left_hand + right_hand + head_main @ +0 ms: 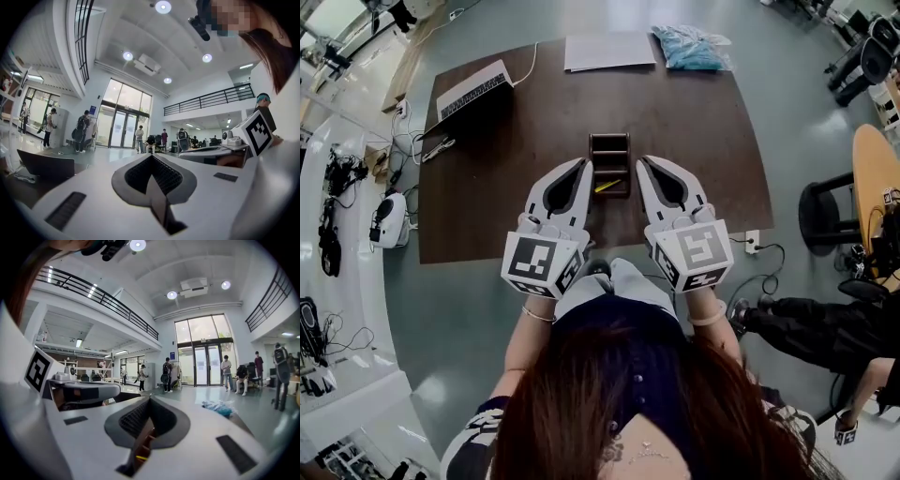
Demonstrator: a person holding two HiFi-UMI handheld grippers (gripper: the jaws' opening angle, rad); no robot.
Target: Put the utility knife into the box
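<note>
A dark wooden box (609, 137) with three compartments stands mid-table. The yellow utility knife (606, 186) lies slanted in its nearest compartment. My left gripper (584, 166) rests beside the box's left wall and my right gripper (643, 161) beside its right wall. Both are shut, with nothing between the jaws. In the right gripper view, the slit below the closed tips shows the box (144, 437) and a bit of the yellow knife (140, 457). In the left gripper view, the jaws of my left gripper (151, 158) meet at the tips.
A laptop (472, 91) sits at the table's far left, a white sheet (609, 51) at the far edge and a blue bag (689, 47) far right. A black stool (825, 211) and a seated person (825, 328) are off the table's right side.
</note>
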